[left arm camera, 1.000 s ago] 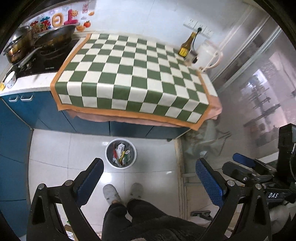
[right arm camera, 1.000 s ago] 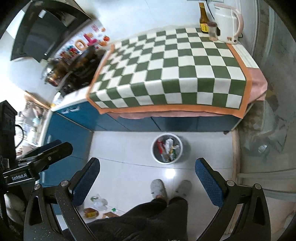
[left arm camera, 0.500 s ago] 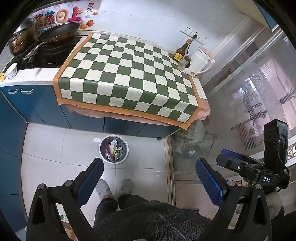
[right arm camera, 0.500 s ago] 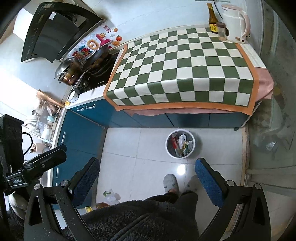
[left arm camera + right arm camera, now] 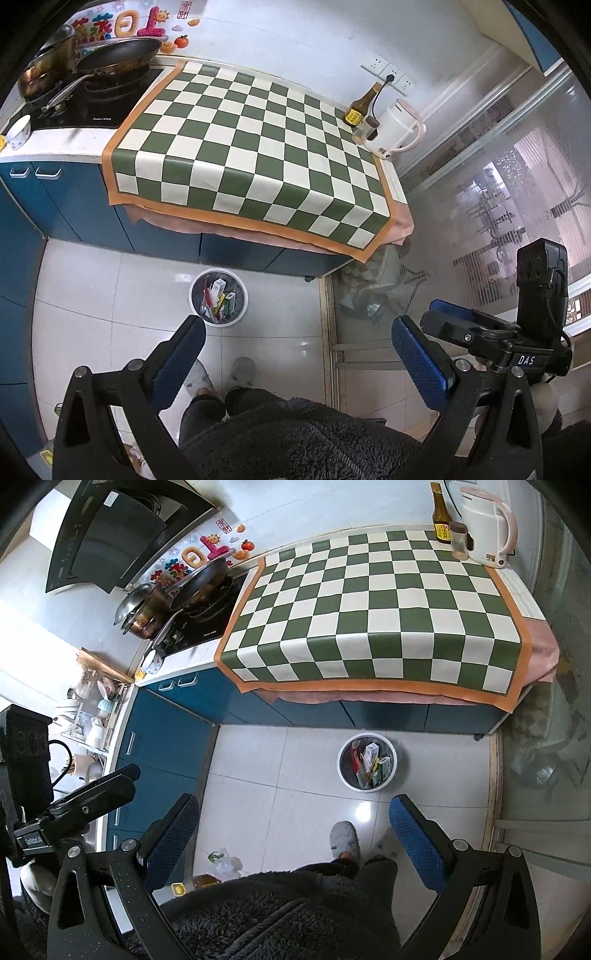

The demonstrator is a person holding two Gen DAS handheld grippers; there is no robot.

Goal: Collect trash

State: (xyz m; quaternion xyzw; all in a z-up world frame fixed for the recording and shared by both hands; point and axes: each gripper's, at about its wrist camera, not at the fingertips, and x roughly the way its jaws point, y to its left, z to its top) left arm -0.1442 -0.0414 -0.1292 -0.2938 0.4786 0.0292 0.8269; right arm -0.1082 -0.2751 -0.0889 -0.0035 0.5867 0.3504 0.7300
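A round white trash bin holding several packets and boxes stands on the tiled floor in front of the blue cabinets; it also shows in the right wrist view. My left gripper is open and empty, held high above the floor. My right gripper is open and empty at a similar height. Each gripper shows at the edge of the other's view. A crumpled wrapper, a small brown item and a yellow piece lie on the floor near the cabinet corner.
The green-and-white checkered cloth covers the counter. A brown bottle, a small jar and a white kettle stand at its far right. Pans sit on the stove at left. A glass door bounds the right. The person's slippered feet are below.
Both grippers have risen and drawn back from the counter, so the counter and bin look smaller. Both stayed open and empty.
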